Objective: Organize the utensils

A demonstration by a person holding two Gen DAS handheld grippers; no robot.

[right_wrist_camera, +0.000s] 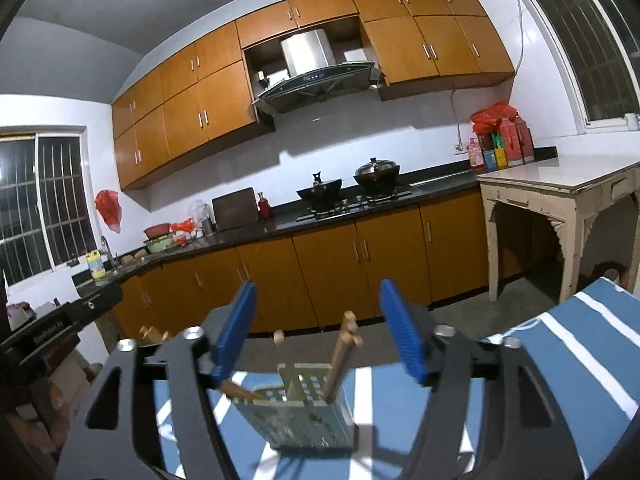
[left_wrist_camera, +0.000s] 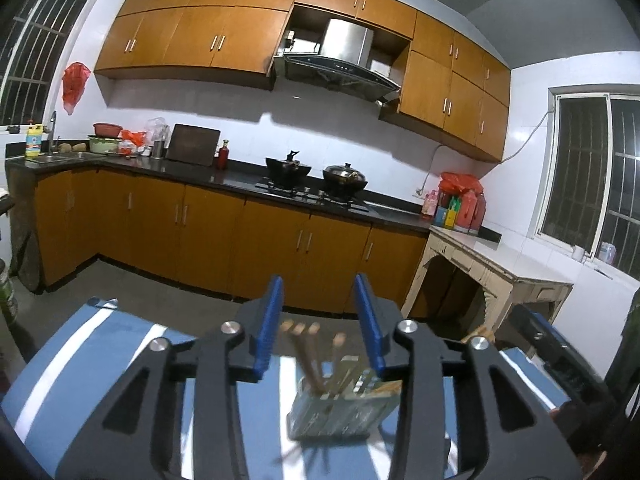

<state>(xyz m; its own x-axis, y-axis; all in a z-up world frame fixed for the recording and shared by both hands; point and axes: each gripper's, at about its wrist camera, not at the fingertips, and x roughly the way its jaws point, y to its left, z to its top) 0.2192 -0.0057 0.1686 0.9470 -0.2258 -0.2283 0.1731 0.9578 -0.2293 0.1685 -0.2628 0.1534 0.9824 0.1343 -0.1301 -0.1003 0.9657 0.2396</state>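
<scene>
**Both grippers spread above the utensil holder**

The left gripper (left_wrist_camera: 320,320) has its blue fingers spread apart, gripping nothing. Just below and ahead of them, the perforated utensil holder (left_wrist_camera: 340,408) stands on the blue-and-white striped cloth (left_wrist_camera: 100,360), with chopsticks (left_wrist_camera: 308,356) rising between the fingers. The right gripper (right_wrist_camera: 320,328) is likewise spread, the same holder (right_wrist_camera: 300,416) beneath it, chopsticks (right_wrist_camera: 340,356) leaning inside.
</scene>
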